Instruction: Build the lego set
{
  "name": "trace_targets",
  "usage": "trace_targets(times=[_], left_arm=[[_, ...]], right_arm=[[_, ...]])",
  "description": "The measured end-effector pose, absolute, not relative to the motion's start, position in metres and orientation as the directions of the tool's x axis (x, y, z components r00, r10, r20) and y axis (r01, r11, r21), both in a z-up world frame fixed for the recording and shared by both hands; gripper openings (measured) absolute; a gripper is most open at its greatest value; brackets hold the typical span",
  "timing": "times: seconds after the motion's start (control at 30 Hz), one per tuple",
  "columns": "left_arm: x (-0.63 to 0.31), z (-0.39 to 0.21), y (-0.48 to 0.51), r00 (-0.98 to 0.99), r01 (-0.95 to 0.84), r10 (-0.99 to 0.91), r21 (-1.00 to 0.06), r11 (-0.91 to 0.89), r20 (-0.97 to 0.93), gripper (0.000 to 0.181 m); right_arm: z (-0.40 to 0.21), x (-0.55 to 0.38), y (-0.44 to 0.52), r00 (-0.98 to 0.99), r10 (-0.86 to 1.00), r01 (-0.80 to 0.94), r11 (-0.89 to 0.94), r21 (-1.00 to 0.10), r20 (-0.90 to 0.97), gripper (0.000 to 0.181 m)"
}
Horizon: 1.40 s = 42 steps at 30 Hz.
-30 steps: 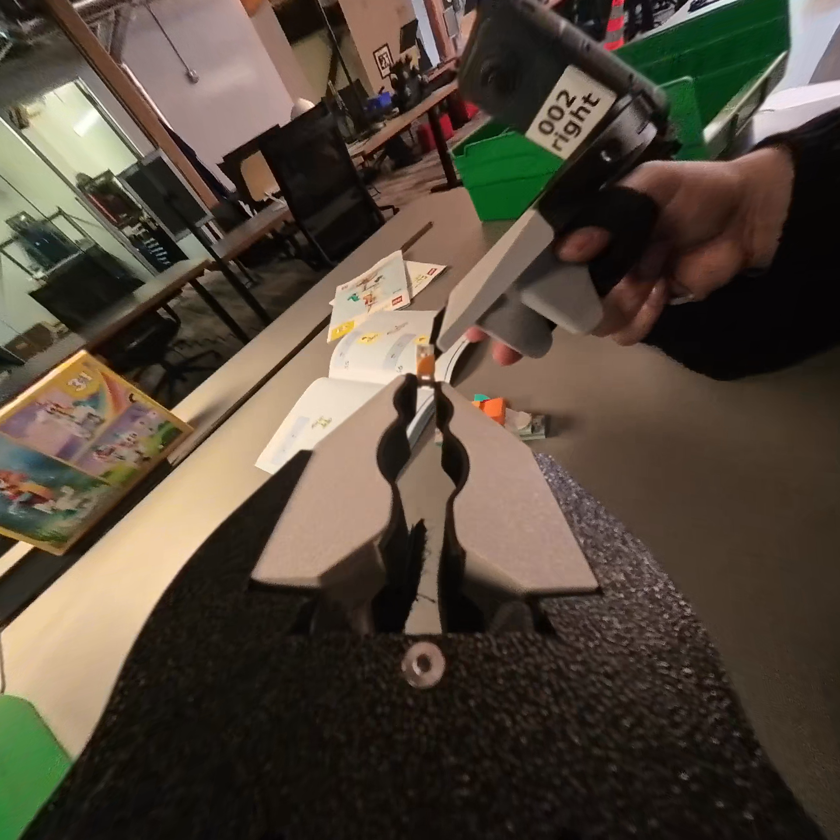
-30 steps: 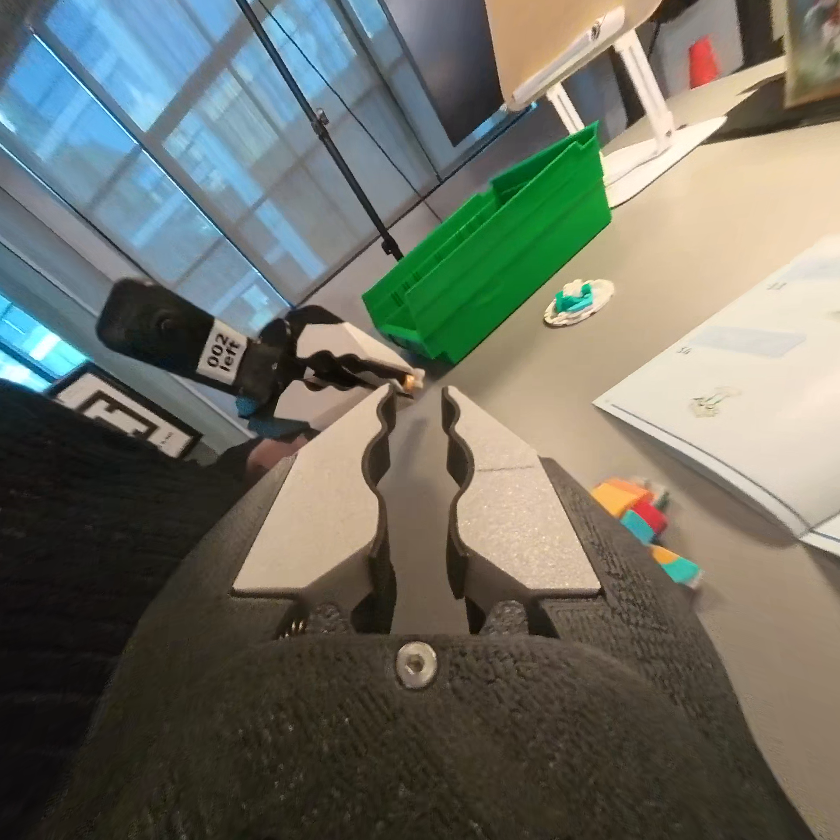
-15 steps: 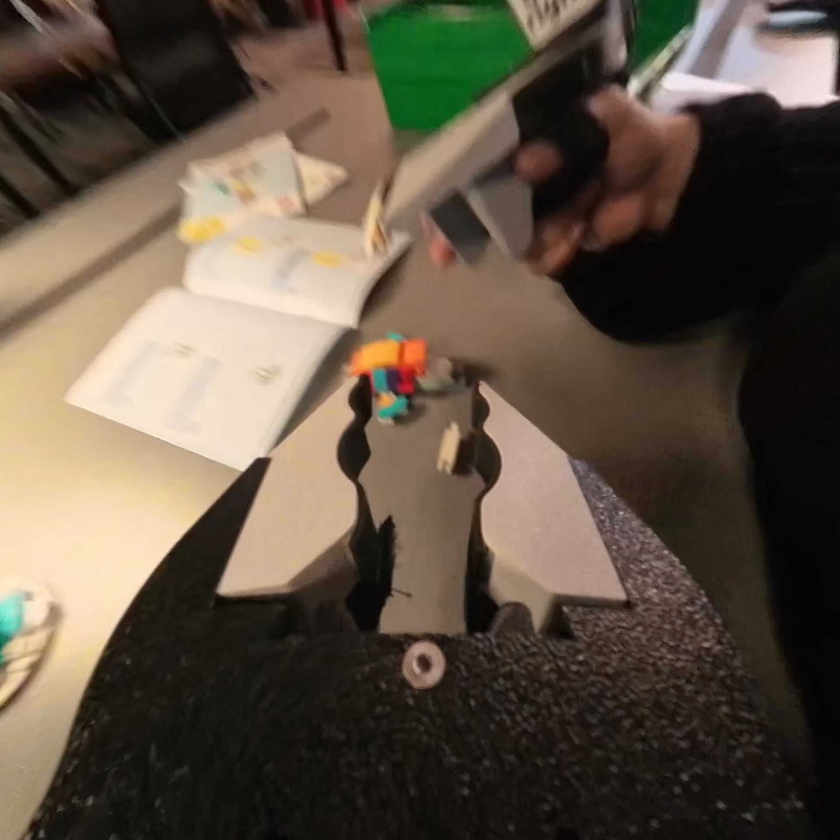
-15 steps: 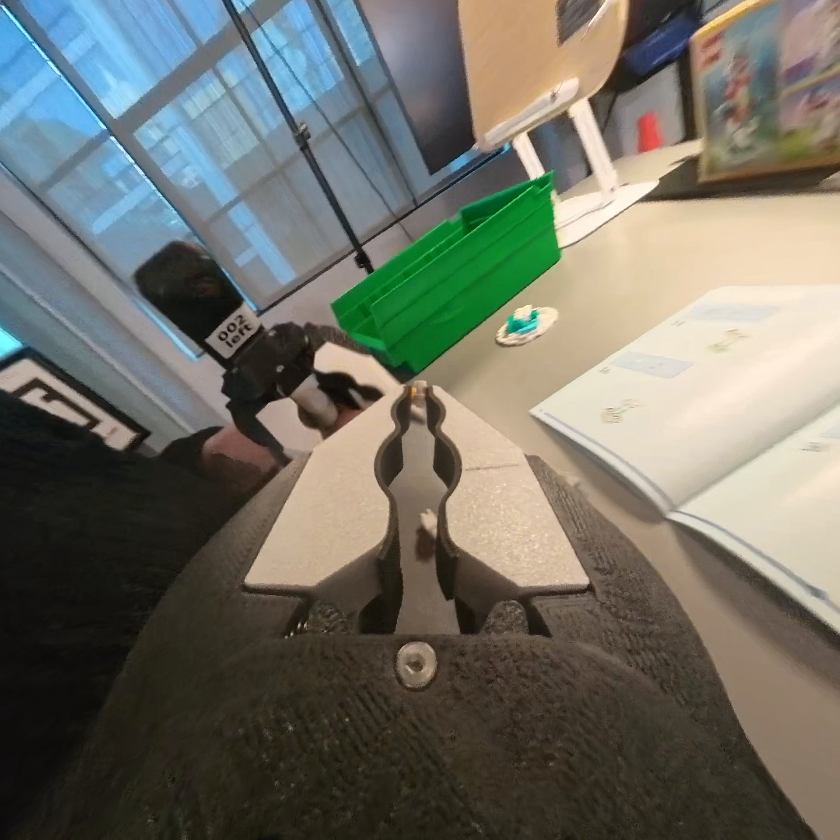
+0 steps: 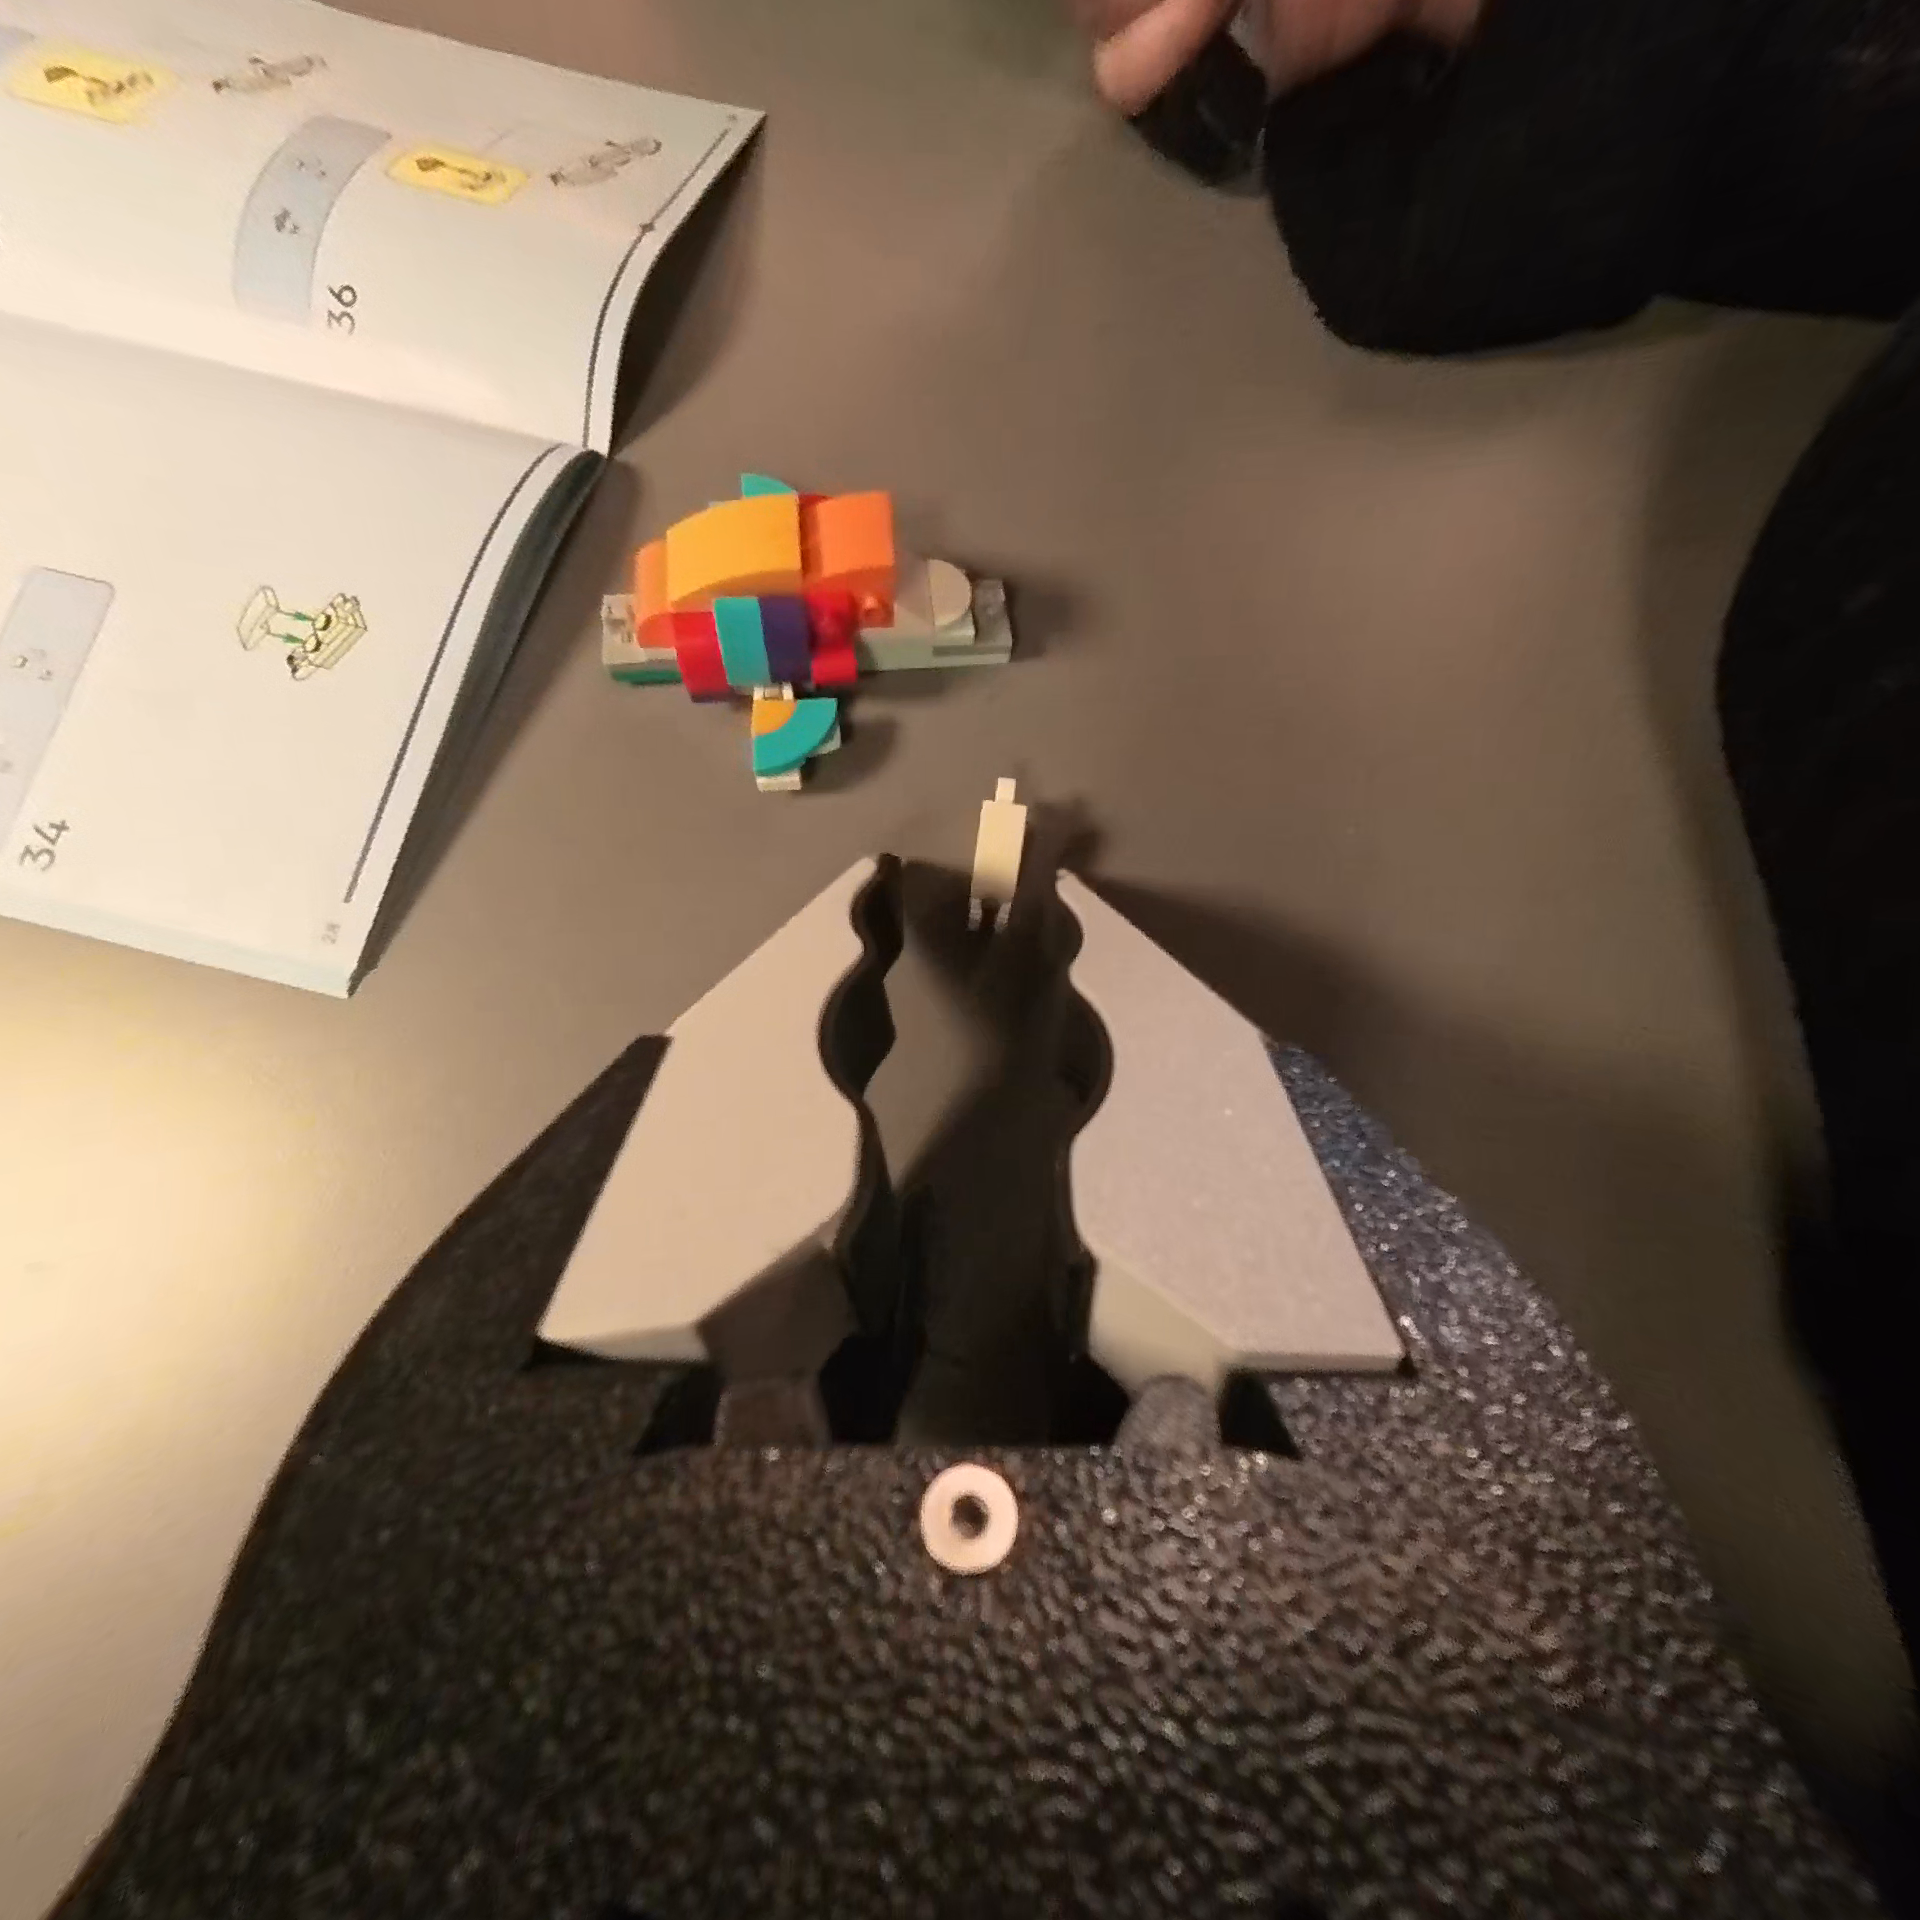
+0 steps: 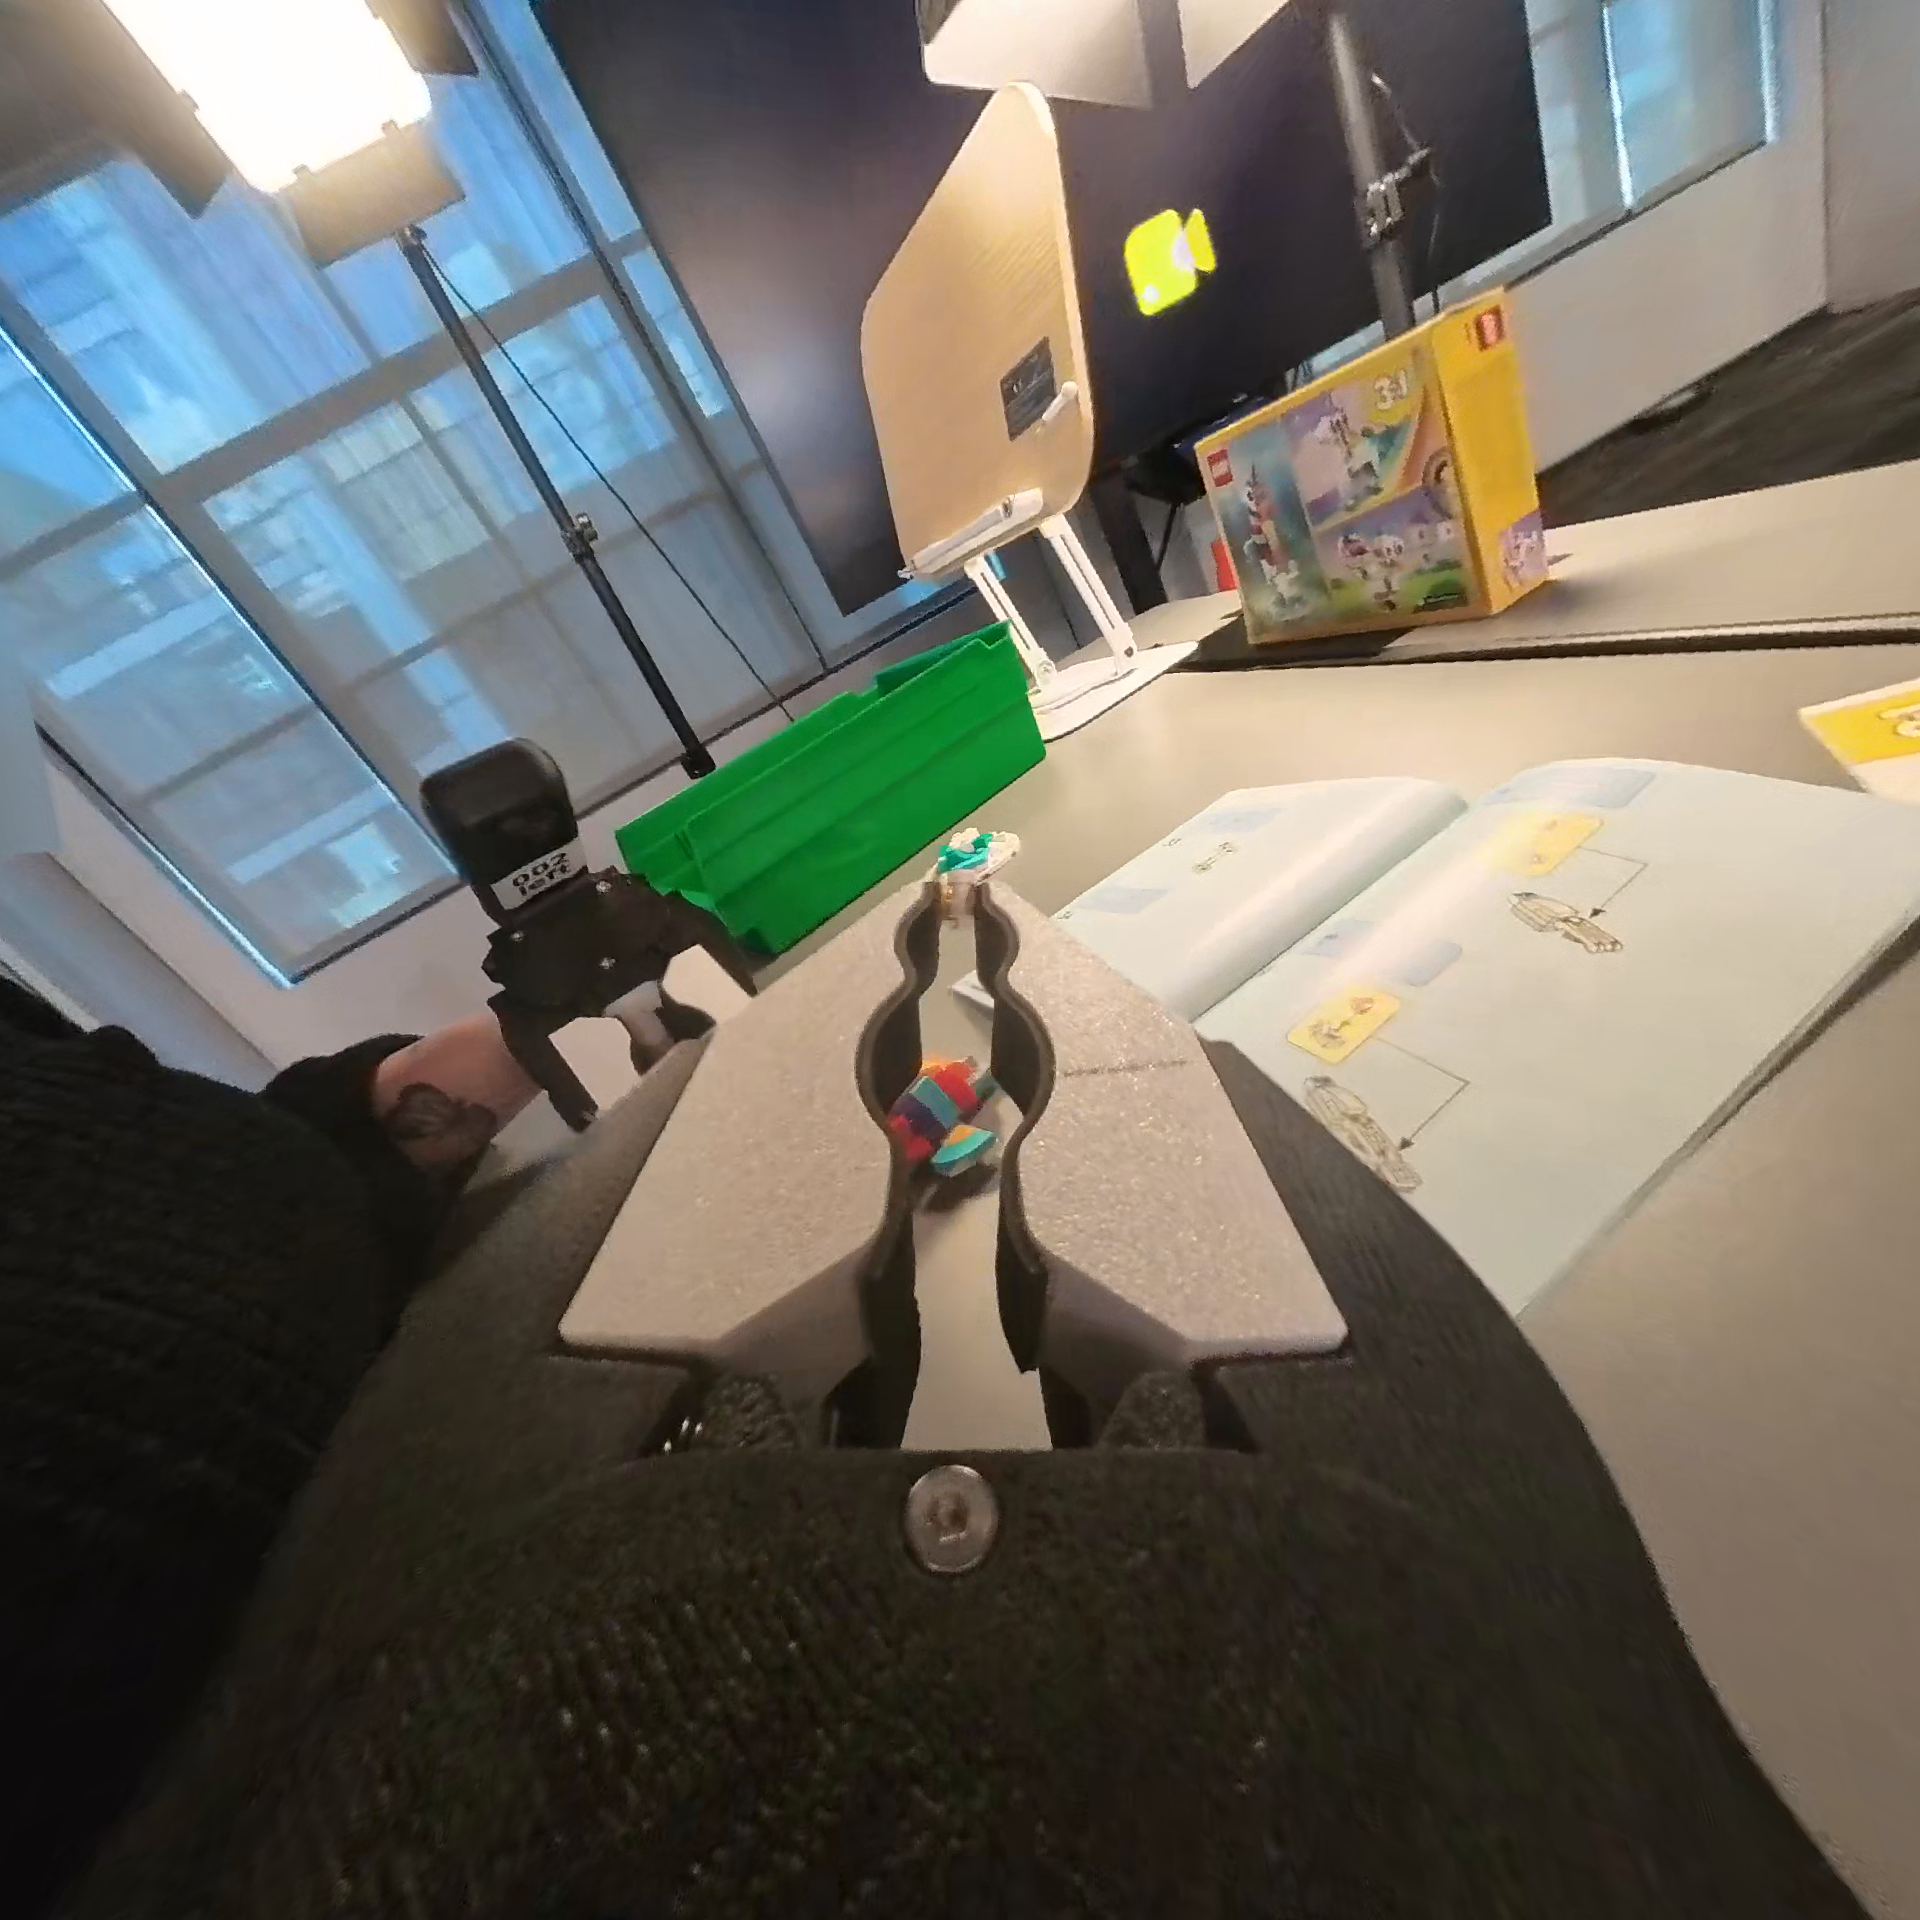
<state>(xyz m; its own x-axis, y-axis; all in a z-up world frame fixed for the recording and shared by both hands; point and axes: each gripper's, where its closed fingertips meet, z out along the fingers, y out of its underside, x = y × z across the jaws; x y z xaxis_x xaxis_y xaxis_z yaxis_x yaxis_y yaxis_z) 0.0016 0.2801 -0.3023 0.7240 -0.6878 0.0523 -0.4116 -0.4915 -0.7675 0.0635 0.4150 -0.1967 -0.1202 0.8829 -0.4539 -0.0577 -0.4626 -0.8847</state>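
Note:
A colourful brick assembly (image 5: 774, 608) of orange, red, teal and purple pieces lies on the grey table (image 5: 1247, 623); in the right wrist view it (image 6: 940, 1117) shows through the gap between my fingers. My left gripper (image 5: 975, 871) is open and empty, pointing down at the table just short of the assembly. A small cream piece (image 5: 1000, 844) rests on the table at its right fingertip, not gripped. My right gripper (image 6: 954, 899) is shut on a small whitish piece (image 6: 951, 902) at its tips, held above the table. The left gripper (image 6: 582, 1039) also shows at its left.
An open instruction booklet (image 5: 260, 520) lies left of the assembly, and it also shows in the right wrist view (image 6: 1455, 935). A green bin (image 6: 831, 821), a small teal and white build (image 6: 982, 854), a yellow set box (image 6: 1371, 499) and a panel on a stand (image 6: 977, 343) stand farther back. A hand and black sleeve (image 5: 1558, 156) are at the top right. Spacing between my two grippers at the tips: around 20 cm.
My left gripper opened and tipped down toward the table; the cream piece dropped onto the table. My right gripper closed on the small piece that the left one held and swung toward the booklet.

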Motion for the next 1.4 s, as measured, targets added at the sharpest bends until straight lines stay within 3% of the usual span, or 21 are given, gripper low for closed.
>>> trace_targets(times=[0.17, 0.77, 1.0, 1.4], left_arm=[[0.001, -0.302, 0.280, 0.718, -0.415, -0.694, -0.772, -0.481, 0.047, 0.006], [0.001, -0.302, 0.280, 0.725, -0.399, -0.686, -0.772, -0.494, 0.064, 0.006], [0.000, -0.300, 0.282, 0.739, -0.379, -0.671, -0.785, -0.490, 0.061, 0.016], [0.008, -0.301, 0.280, 0.690, -0.418, -0.721, -0.784, -0.459, 0.054, 0.006]], right_arm=[[-0.200, 0.063, 0.421, -0.128, 0.846, -0.068, -0.528, -0.846, -0.518, 0.004], [-0.202, 0.063, 0.430, -0.121, 0.803, -0.068, -0.593, -0.802, -0.583, 0.004], [-0.205, 0.060, 0.427, -0.115, 0.816, -0.045, -0.574, -0.818, -0.566, 0.004], [-0.204, 0.060, 0.424, -0.120, 0.822, -0.042, -0.565, -0.824, -0.557, 0.004]])
